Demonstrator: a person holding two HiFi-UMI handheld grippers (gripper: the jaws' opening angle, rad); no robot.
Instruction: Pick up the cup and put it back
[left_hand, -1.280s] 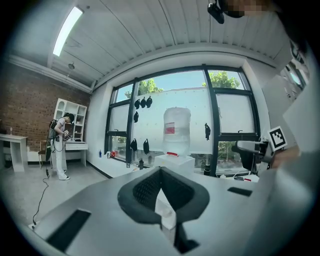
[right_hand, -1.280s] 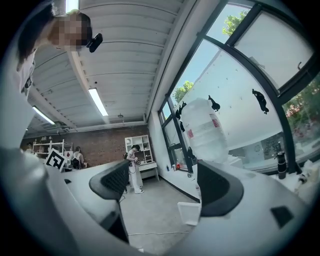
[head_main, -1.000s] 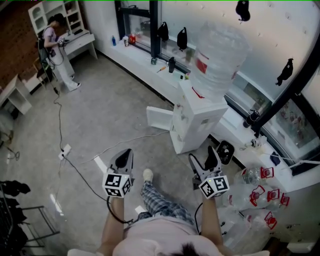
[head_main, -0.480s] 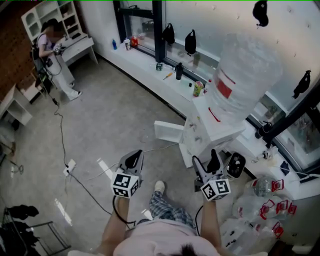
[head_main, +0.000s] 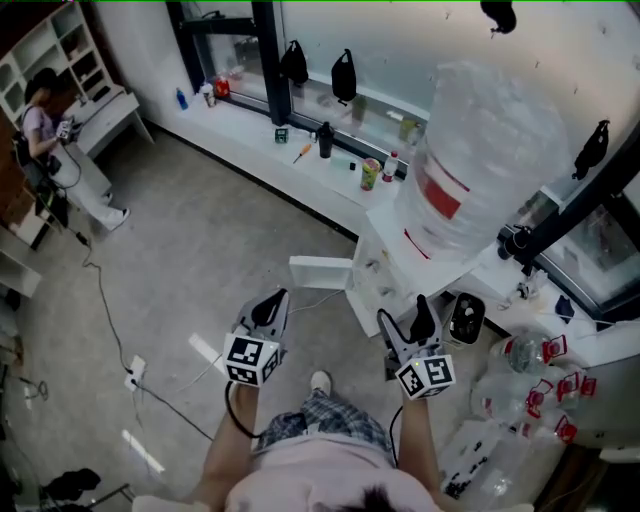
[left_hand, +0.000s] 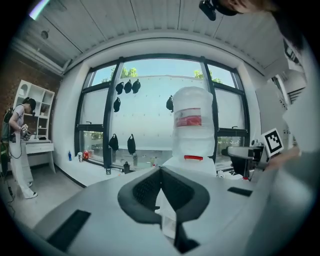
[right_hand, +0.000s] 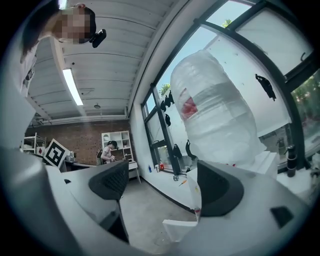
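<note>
A green cup (head_main: 371, 173) stands on the white window ledge (head_main: 250, 135), left of the water dispenser (head_main: 395, 270) with its big clear bottle (head_main: 480, 150). Both grippers hang in the air over the floor, well short of the cup. My left gripper (head_main: 268, 310) points at the ledge with its pads touching and nothing held; in the left gripper view (left_hand: 161, 172) the bottle (left_hand: 192, 125) stands straight ahead. My right gripper (head_main: 405, 325) is close to the dispenser's front and stands open (right_hand: 160, 185) with only floor between its pads. The bottle (right_hand: 215, 115) towers just right of it.
The dispenser's white door (head_main: 320, 272) hangs open toward the left gripper. A black bin (head_main: 465, 318) and bagged bottles (head_main: 530, 380) lie to the right. Cables and a power strip (head_main: 133, 372) cross the floor. A person (head_main: 45, 130) stands far left by a desk.
The view has shifted, so the dispenser and the ledge with the cup show nearer and more central. Both grippers keep the same jaw positions and hold nothing.
</note>
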